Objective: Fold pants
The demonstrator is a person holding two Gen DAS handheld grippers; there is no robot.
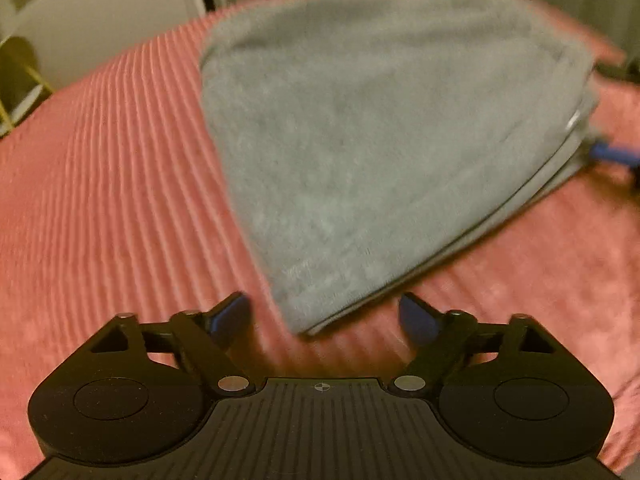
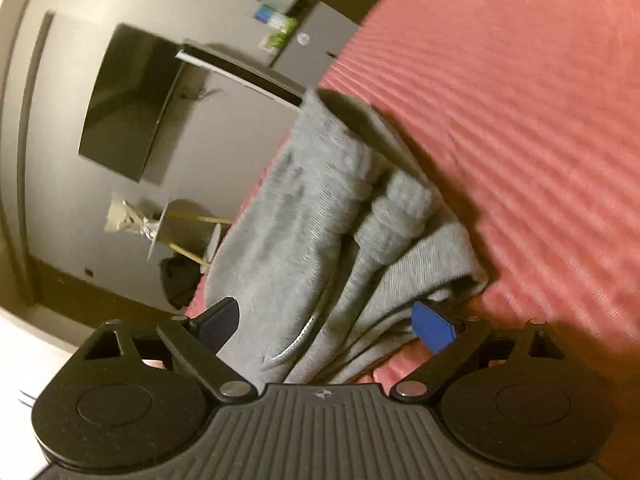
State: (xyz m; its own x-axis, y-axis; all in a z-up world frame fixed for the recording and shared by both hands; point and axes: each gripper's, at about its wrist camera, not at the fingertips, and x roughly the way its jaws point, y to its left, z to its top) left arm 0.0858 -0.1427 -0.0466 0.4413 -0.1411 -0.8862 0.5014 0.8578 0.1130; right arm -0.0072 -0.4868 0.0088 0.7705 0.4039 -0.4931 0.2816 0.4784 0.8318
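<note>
Wide-spread left gripper (image 1: 324, 314) frames the folded pants (image 1: 384, 140) corner on bedspread (image 1: 100, 200).

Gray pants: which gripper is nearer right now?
Right. The right gripper has the gray pants bunched between its open jaws; the left gripper sits just short of their near corner, jaws open.

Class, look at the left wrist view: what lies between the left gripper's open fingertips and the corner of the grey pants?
Only bare red bedspread. In the left wrist view the left gripper stands open, short of the pants, with nothing between.
</note>
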